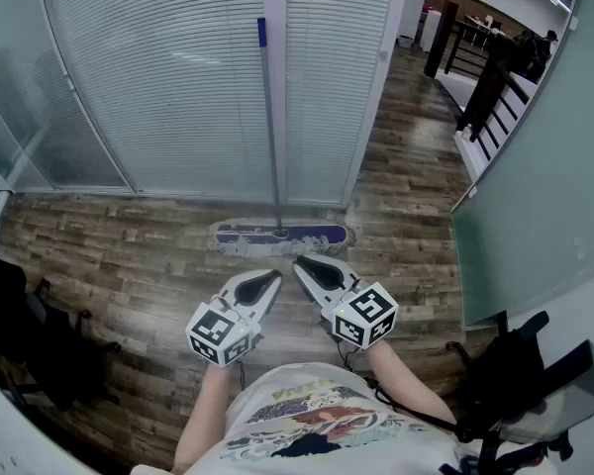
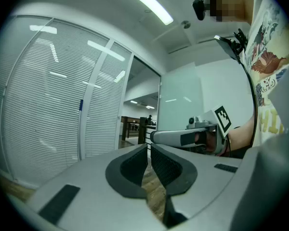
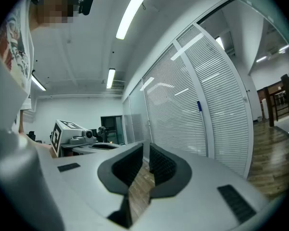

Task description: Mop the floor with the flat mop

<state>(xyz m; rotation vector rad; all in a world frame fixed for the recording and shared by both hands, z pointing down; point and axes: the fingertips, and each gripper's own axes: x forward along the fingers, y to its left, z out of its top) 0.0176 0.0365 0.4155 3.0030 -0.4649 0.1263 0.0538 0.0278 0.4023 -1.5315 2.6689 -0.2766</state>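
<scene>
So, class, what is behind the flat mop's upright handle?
A white vertical frame post between glass panels with closed white slatted blinds. The grey mop handle covers a strip of that post.

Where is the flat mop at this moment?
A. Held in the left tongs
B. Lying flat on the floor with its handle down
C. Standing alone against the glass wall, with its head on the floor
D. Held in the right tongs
C: the flat mop stands with its handle upright against the glass wall and its head on the floor, while the left tongs and the right tongs are shut and empty.
</scene>
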